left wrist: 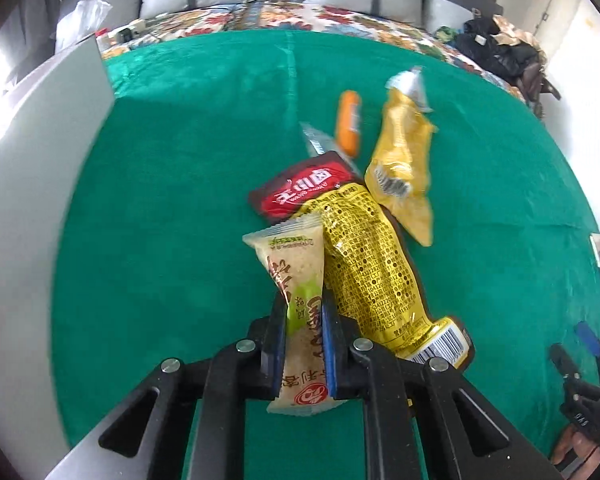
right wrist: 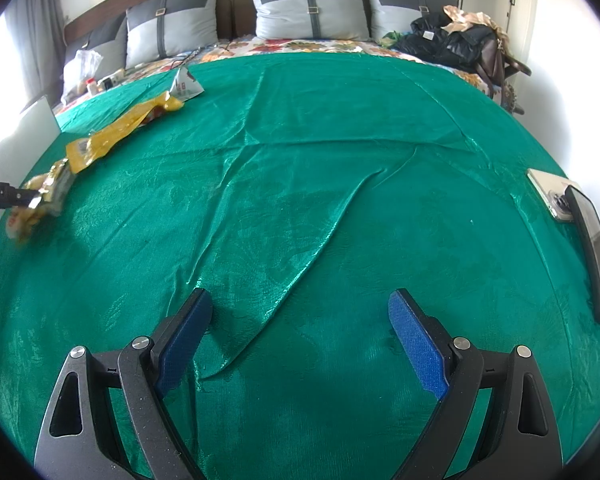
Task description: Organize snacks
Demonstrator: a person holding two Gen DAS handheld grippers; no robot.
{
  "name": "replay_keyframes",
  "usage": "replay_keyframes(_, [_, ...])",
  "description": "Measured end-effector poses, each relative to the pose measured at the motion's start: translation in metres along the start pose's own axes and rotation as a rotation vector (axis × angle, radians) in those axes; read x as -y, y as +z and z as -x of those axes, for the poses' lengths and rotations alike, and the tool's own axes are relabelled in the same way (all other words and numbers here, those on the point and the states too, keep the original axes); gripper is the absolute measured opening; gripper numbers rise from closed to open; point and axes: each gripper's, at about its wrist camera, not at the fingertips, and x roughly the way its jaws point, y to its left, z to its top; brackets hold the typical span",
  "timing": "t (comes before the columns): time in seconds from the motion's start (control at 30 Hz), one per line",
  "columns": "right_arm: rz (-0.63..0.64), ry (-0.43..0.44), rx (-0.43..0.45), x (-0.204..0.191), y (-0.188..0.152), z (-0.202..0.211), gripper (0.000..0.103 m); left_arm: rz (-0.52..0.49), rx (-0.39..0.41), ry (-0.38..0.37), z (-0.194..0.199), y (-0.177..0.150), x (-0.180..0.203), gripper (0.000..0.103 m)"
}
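The left gripper (left wrist: pixel 305 312) is clamping its blue pads tight on a beige-and-green snack packet (left wrist: pixel 300 280), holding it above the green cloth (left wrist: pixel 160 200). Just beside it, a gold foil snack bag (left wrist: pixel 364 264) is lying on the cloth, partly covering a red snack packet (left wrist: pixel 300 188); beyond them are lying an orange sausage stick (left wrist: pixel 350 120) and a yellow pouch (left wrist: pixel 404 168). The right gripper (right wrist: pixel 300 320) is hanging wide open over bare, wrinkled cloth, gripping nothing. Two phones (right wrist: pixel 592 248) are resting at the cloth's right edge.
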Motion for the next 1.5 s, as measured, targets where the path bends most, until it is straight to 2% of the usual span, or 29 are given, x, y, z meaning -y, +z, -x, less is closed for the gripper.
replay_keyframes(0.07, [0.000, 0.000, 0.000, 0.000, 0.000, 0.000, 0.092, 0.003, 0.006, -0.015, 0.005, -0.011, 0.013, 0.014])
replay_keyframes(0.17, [0.000, 0.000, 0.000, 0.000, 0.000, 0.000, 0.092, 0.002, 0.019, 0.007, 0.023, -0.032, 0.021, 0.014])
replay_keyframes(0.37, [0.000, -0.001, 0.000, 0.000, 0.000, 0.000, 0.092, 0.079, 0.009, 0.060, 0.054, -0.075, -0.017, 0.017])
replay_keyframes(0.43, [0.000, -0.001, 0.000, 0.000, 0.000, 0.000, 0.092, 0.087, 0.005, 0.075, 0.053, -0.084, -0.025, 0.033])
replay_keyframes(0.47, [0.000, -0.001, 0.000, 0.000, 0.000, 0.000, 0.092, 0.092, 0.004, 0.082, 0.049, -0.086, -0.029, 0.054])
replay_keyframes(0.5, [0.000, -0.001, 0.000, 0.000, 0.000, 0.000, 0.092, 0.097, 0.014, 0.093, 0.047, -0.088, -0.031, 0.071])
replay_keyframes(0.67, [0.000, -0.001, 0.000, 0.000, 0.000, 0.000, 0.092, 0.068, 0.071, 0.186, 0.036, -0.094, -0.034, 0.083])
replay_keyframes(0.83, [0.000, 0.000, 0.000, 0.001, 0.000, 0.000, 0.092, 0.090, 0.129, 0.204, 0.032, -0.103, -0.046, 0.102])
replay_keyframes(0.93, [0.000, -0.001, 0.000, 0.001, 0.000, 0.000, 0.092, 0.083, 0.168, 0.201, 0.033, -0.109, -0.049, 0.103])
replay_keyframes(1.5, [0.000, -0.001, -0.001, 0.001, 0.000, 0.000, 0.092, 0.085, 0.178, 0.201, 0.032, -0.107, -0.050, 0.103])
